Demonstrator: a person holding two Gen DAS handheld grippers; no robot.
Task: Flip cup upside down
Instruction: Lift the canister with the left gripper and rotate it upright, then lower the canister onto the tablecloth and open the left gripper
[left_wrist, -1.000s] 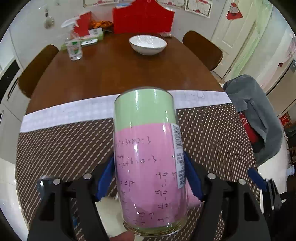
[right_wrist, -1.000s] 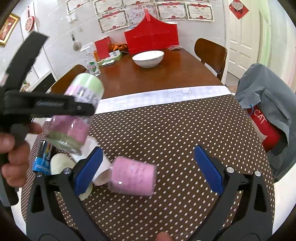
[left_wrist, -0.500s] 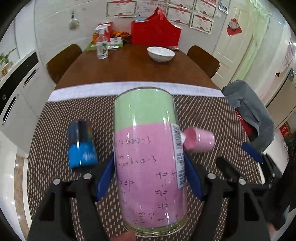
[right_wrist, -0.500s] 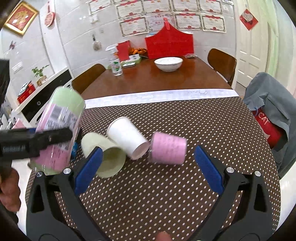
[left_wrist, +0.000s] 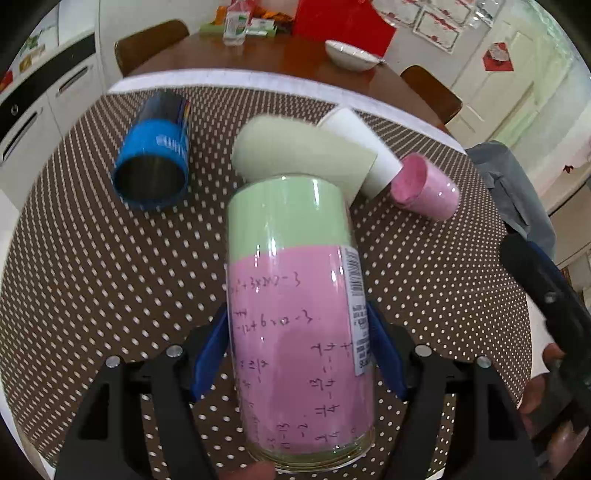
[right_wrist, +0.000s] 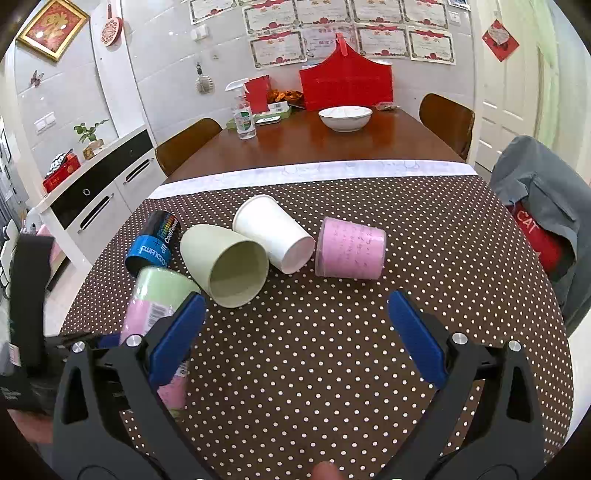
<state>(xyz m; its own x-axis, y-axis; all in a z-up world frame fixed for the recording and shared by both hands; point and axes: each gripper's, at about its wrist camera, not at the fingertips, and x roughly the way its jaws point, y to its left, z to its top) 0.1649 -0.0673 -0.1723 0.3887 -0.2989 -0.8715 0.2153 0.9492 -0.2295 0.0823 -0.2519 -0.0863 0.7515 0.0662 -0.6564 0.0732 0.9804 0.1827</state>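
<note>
My left gripper (left_wrist: 297, 354) is shut on a tall clear glass cup lined with green and pink paper (left_wrist: 295, 302). It holds the cup above the dotted cloth, with the green closed end pointing away and the rim near the camera. The same cup shows low at the left of the right wrist view (right_wrist: 157, 299), tilted. My right gripper (right_wrist: 295, 332) is open and empty above the cloth, in front of the lying cups.
Several cups lie on their sides on the brown dotted tablecloth (right_wrist: 332, 350): a blue can-like cup (right_wrist: 151, 243), a pale green cup (right_wrist: 225, 266), a white paper cup (right_wrist: 273, 236) and a pink cup (right_wrist: 351, 247). A white bowl (right_wrist: 345, 118) and spray bottle (right_wrist: 243, 118) stand far back.
My left gripper has tilted down and lowered with the glass cup towards the cloth; the lying cups have come into its view. My right gripper has drawn back slightly, still open.
</note>
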